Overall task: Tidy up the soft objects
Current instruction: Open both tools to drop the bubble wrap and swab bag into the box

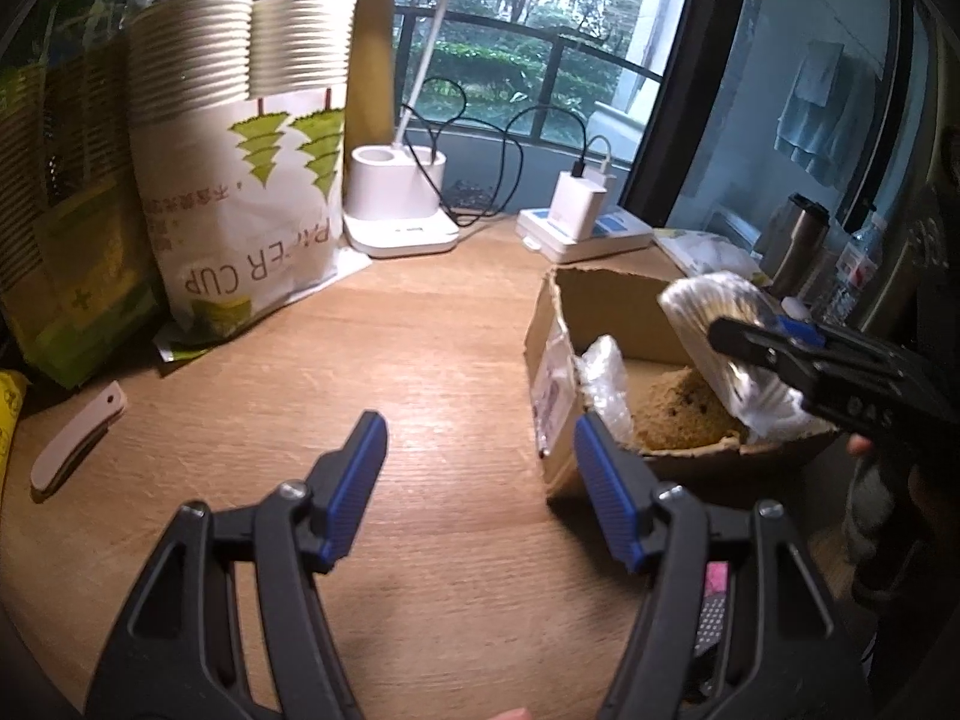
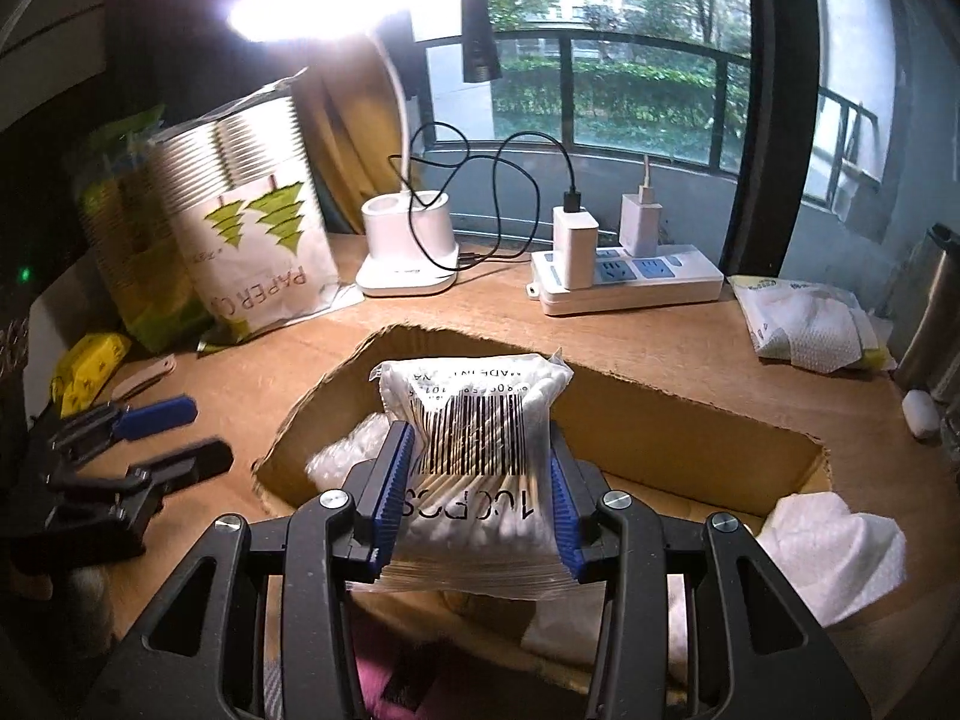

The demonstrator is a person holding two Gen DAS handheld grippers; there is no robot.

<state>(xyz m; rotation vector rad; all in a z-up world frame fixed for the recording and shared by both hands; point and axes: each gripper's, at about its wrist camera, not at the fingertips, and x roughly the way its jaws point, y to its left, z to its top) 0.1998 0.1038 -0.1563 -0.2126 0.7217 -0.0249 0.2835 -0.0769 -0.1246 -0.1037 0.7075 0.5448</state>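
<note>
Writing on the pack: the clear plastic pack of white cotton swabs (image 2: pixel 474 456) shows a black barcode, "100 PCS" reading upside down near the gripper, and part of "MADE IN" along its far edge.
Pack look: see-through film, crammed with white-tipped sticks, flat and pillow-like, a sealed seam at the far end.
Pack axis: long axis runs away from the right wrist camera, far end out over the box; the sticks inside lie along it.
Right gripper: black frame with blue ribbed pads, the right gripper (image 2: pixel 477 501) is clamped on the pack, one pad pressed to each long side.
Pack location: held in the air above the open brown cardboard box (image 2: pixel 660 420), not resting on anything.
Box contents: crinkled clear wrap (image 2: pixel 345 450) in the left corner, white soft material (image 2: pixel 840 546) at the right side, something tan and fuzzy (image 1: pixel 684 408) on the bottom.
Left gripper: the left gripper (image 1: pixel 480 480) hangs over the wooden surface (image 1: pixel 420 360) just left of the box, jaws spread wide, nothing between them.
Other writing: the plastic sleeve of stacked paper cups (image 1: pixel 252 138) reads "PAPER CUP" with green tree drawings.
Back of surface: white desk lamp base (image 1: pixel 399 204) and white power strip (image 2: pixel 630 282) with chargers plugged in.
</note>
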